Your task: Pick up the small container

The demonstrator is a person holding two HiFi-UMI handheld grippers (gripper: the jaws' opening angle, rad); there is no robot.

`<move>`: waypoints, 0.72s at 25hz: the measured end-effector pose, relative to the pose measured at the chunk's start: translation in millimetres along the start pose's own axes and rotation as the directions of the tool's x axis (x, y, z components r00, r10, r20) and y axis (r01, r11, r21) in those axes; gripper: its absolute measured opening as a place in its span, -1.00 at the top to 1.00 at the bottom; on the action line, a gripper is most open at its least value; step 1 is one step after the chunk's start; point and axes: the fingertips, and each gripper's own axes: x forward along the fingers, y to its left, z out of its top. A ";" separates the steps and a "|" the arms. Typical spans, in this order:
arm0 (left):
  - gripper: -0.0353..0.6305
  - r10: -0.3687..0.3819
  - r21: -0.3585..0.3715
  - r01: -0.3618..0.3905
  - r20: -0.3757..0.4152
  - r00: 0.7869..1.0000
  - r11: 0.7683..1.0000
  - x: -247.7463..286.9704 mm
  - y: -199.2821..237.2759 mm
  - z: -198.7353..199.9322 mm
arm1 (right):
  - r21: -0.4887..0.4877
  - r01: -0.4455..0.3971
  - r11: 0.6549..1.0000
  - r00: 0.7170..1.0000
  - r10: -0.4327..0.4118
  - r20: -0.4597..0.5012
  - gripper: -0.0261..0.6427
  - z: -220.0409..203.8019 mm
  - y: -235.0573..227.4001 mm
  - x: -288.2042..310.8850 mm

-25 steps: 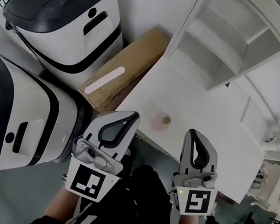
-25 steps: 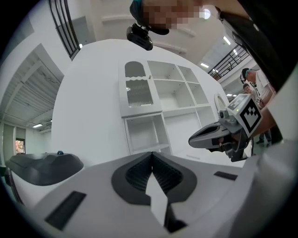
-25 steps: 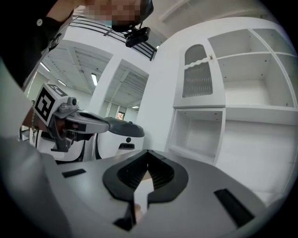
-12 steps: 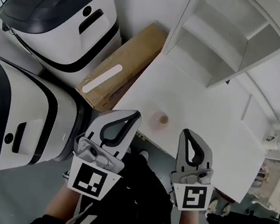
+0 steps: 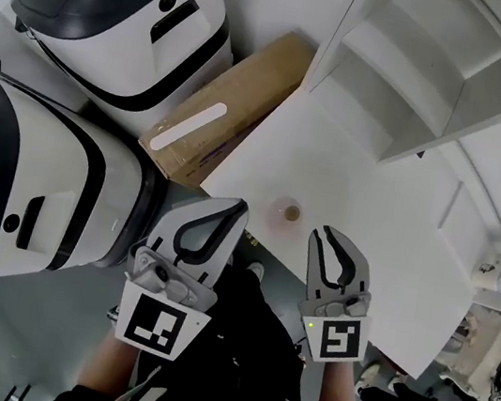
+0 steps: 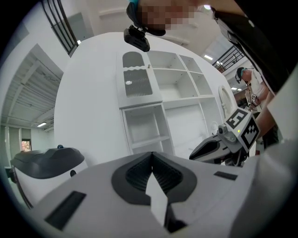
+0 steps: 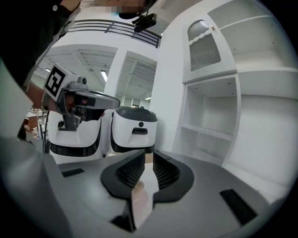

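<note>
Bench: white bench (image 5: 399, 220), shelves at its 12 o'clock.
Small container (image 5: 286, 213): on the bench's near edge, at 10 o'clock from the right gripper (image 5: 334, 240).
Left gripper (image 5: 241, 206): pressed together, empty.
Right gripper: jaws just opening, slightly spread, nothing between.

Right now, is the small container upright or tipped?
Upright: the small container stands on the white table, its round rim facing up.
</note>
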 end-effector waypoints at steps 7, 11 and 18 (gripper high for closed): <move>0.89 0.049 -0.017 -0.050 -0.049 0.998 0.999 -2.4 -3.3 -13.2 | -0.036 -0.140 0.989 0.989 0.138 -0.060 0.63 -40.5 11.1 15.6; 0.89 0.079 -0.033 -0.082 -0.071 0.994 0.996 -3.2 -3.4 -18.0 | -0.030 -0.203 0.979 0.972 0.198 -0.124 0.56 -67.0 15.7 23.9; 0.89 0.108 -0.042 -0.113 -0.091 0.990 0.993 -4.0 -3.5 -26.7 | 0.009 -0.256 0.967 0.948 0.252 -0.192 0.48 -108.1 24.4 36.1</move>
